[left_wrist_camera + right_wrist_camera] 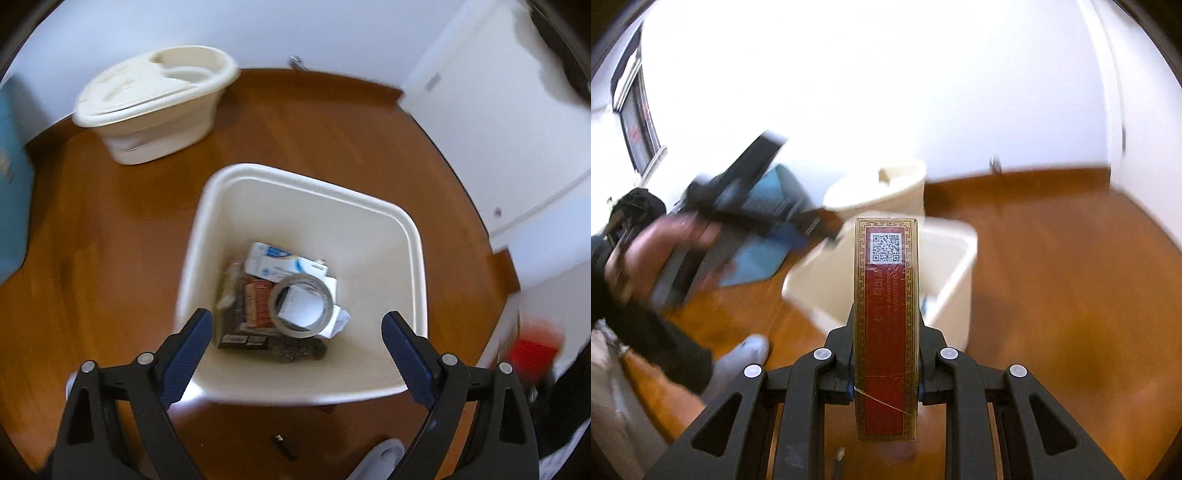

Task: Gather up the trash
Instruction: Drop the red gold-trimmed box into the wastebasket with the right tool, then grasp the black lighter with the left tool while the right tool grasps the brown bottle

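My left gripper (297, 334) is open and empty, held above the near rim of a white square trash bin (410, 236) on the wooden floor. In the bin lie a tape roll (327, 295), a white and blue box (273, 260), a red packet (260, 302) and dark wrappers. My right gripper (886, 317) is shut on a long red and gold box with a QR code (885, 314), held upright in front of the same bin (955, 280). The left gripper (738, 192) shows blurred at the left of the right wrist view.
A cream lidded container (155, 107) stands by the wall behind the bin. A blue object (13, 184) is at the left. White doors (498, 129) are at the right. A small dark scrap (284, 446) lies on the floor near my slippered feet (742, 360).
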